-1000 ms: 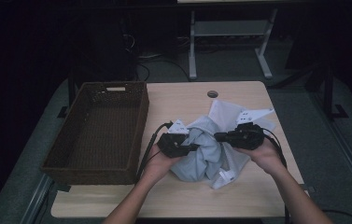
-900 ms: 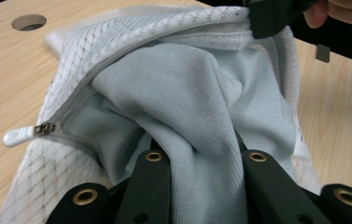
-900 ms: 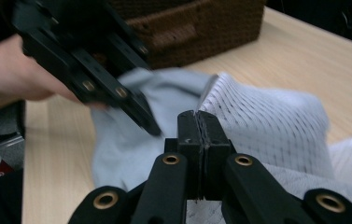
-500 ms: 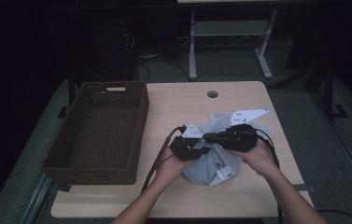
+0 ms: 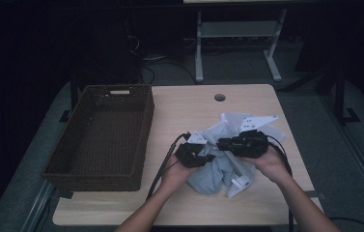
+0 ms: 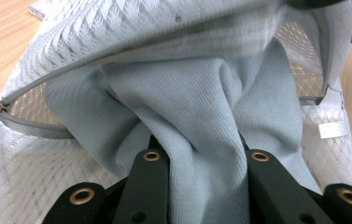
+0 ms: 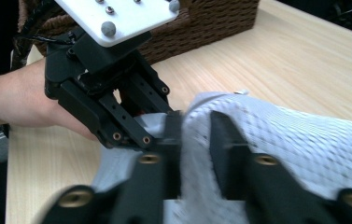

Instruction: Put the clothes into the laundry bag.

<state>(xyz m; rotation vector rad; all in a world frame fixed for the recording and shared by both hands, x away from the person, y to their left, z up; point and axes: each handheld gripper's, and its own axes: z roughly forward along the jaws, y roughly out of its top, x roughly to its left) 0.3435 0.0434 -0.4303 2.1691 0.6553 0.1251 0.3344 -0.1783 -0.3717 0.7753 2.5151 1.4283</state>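
Grey garment [image 6: 201,102] clamped in left gripper [image 5: 195,155]; right gripper [image 5: 240,143] just loosening around mesh bag [image 7: 276,140].

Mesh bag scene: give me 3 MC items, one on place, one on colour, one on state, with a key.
1. Where is the basket relative to the mesh bag?
A. left of it
B. right of it
C. on top of it

2. What colour is the cloth going into the bag?
A. red
B. light grey-blue
C. black

3. What is the left gripper doing?
A. hanging open over the basket
B. lying on the table
C. gripping the cloth

Key: A, the high view shows the basket at the table's left; B, the left gripper view shows pale grey-blue knit; C, cloth is pinched between its fingers.
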